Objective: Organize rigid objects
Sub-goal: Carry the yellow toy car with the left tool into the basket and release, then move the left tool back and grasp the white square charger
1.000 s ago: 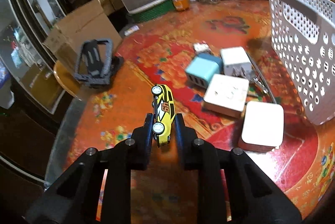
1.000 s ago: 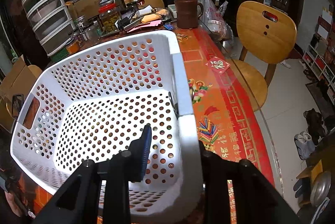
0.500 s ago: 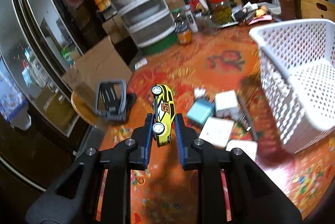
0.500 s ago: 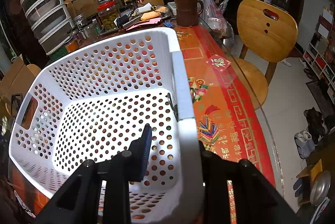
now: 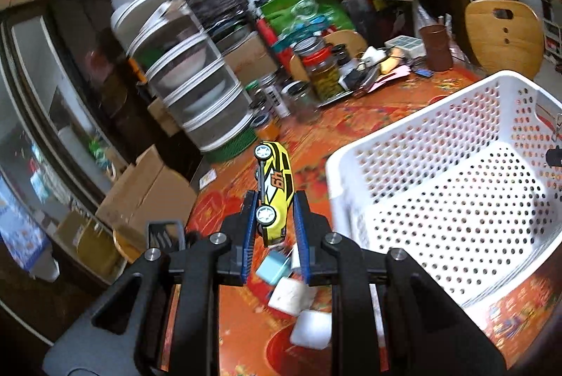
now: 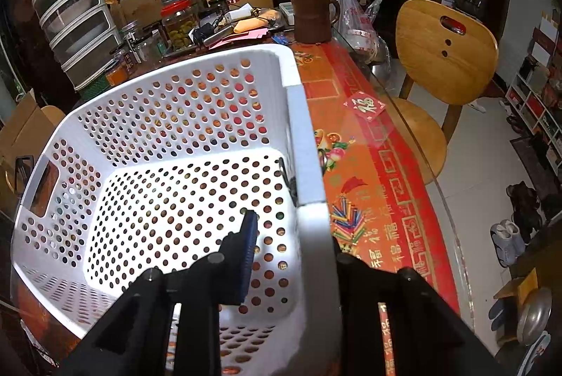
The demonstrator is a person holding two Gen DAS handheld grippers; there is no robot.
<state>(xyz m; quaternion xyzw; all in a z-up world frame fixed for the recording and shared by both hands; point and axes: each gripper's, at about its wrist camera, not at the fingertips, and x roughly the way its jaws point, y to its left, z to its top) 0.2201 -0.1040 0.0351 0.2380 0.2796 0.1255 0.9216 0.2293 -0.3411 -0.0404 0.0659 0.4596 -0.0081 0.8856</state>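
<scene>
Raised since before | toy car (image 5: 274, 190) clamped between left tongs (image 5: 274, 221)

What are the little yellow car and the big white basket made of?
The yellow car looks like painted metal or hard plastic: its body is glossy with printed markings, and its wheels have shiny hubs. I can't tell which. The white basket looks like matte moulded plastic, with smooth walls full of evenly punched round holes.

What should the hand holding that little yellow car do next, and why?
Probably carry the toy car sideways over the white basket before letting go. The left gripper grips it above the table, short of the basket's rim, and the basket looks empty.
</scene>
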